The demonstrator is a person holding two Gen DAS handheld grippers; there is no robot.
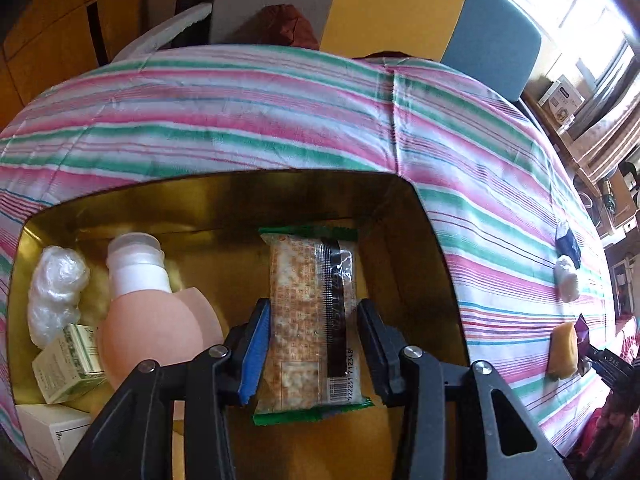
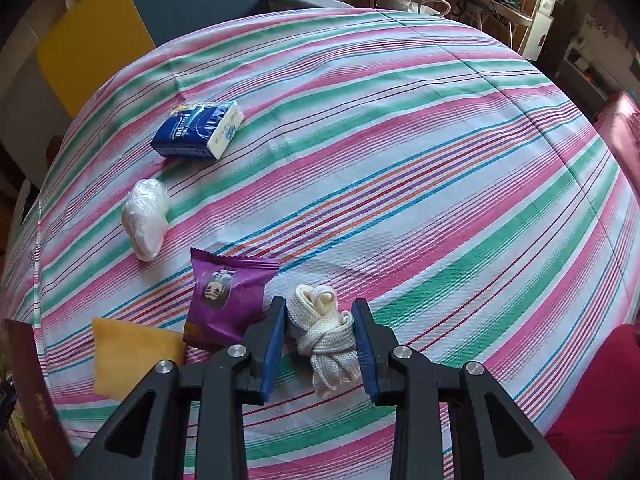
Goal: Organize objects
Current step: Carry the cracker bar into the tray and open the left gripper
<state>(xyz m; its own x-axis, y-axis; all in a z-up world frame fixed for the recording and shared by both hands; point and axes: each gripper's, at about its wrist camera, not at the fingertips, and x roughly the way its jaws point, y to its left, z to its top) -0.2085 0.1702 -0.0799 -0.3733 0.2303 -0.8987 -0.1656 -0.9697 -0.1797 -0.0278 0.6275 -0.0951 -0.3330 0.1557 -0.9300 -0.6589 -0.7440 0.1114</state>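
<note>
In the left wrist view my left gripper [image 1: 314, 320] is over the gold tin [image 1: 424, 216]. A cracker packet [image 1: 314, 320] lies between its fingers; the left pad touches it, the right finger stands slightly apart. The tin also holds a pink bottle [image 1: 136, 308], a plastic wad [image 1: 56, 292] and a green box [image 1: 68, 364]. In the right wrist view my right gripper [image 2: 320, 332] is shut on a white cord bundle [image 2: 324, 332] on the striped cloth [image 2: 400, 160]. A purple snack packet [image 2: 228, 296] lies just left of it.
A blue tissue pack [image 2: 200, 130], a white plastic wad [image 2: 146, 216] and a yellow sponge [image 2: 128, 356] lie on the cloth left of my right gripper. A white box [image 1: 52, 432] sits by the tin. Chairs [image 1: 400, 4] stand behind the table.
</note>
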